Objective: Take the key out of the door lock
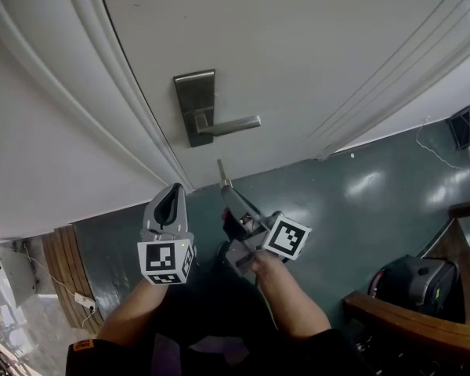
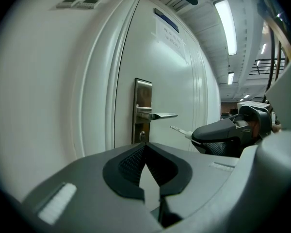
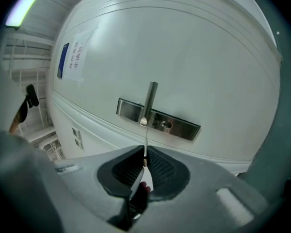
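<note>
Holding the key by its head, my right gripper has its jaws closed flat on it. The blade sticks straight out ahead of the fingertips, edge-on in the right gripper view. Its tip points at the door lock but stands clear of the keyhole, with open air between them. The key is already out of the cylinder and lies wholly in my grip, ahead of my pads.

My left gripper is beside the right one with its jaws together and nothing between them. The lever handle is ahead of both sets of fingertips, and neither touches it.

I judge the key to be very light, thin and fully rigid, so weight is no worry and a firm squeeze will not harm it. Smooth metal on a narrow face can pivot or slide between ribbed pads, though, and the long blade gives any knock a lot of leverage. The best hold is the one I have, across the broad flat sides of the head with the blade in line with the jaws. Gripping the blade or the thin edges would let it twist out.

If it does slip it will drop to the dark floor below my fingertips, so I keep the squeeze steady and keep the blade away from the door.
</note>
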The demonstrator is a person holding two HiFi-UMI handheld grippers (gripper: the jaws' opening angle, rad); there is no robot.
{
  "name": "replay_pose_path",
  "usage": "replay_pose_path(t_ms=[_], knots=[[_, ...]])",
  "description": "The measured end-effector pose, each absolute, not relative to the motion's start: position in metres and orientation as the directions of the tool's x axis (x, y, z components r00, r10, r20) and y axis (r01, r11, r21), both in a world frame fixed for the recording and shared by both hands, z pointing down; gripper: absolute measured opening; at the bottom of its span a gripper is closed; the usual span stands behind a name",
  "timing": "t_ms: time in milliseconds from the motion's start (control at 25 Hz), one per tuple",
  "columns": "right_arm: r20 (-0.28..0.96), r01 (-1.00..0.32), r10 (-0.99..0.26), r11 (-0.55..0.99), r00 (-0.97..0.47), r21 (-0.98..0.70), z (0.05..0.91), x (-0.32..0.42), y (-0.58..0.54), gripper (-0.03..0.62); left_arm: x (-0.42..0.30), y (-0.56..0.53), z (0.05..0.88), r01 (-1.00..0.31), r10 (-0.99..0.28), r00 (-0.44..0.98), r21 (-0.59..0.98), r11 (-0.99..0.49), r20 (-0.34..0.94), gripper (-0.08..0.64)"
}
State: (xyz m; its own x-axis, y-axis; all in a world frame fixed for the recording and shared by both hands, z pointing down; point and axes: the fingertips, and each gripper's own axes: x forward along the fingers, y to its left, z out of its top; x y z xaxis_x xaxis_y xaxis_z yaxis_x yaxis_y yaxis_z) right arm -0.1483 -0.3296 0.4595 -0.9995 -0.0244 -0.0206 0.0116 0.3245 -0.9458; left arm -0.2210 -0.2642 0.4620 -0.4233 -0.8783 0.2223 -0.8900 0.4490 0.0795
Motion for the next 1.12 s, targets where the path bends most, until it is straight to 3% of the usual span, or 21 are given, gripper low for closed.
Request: replay_pose_path(t_ms=[760,1120], knots=[[0.021,-0.050,-0.078,0.391,-0.997,-0.919,0.462,-0.094,-0.328,0.014,-0.170,-0.263,0.449,-0.908,-0.898,-0.394,0.065,0.413,0.198,0.018],[0.016,-0.064,-0.123,0.399,-0.992,-0.915,0.454,-0.071,-0.265,0.014,-0.146,-0.205,0.441,-0.931,-0.928,-0.332,0.095,0.351,0.171,0.018]])
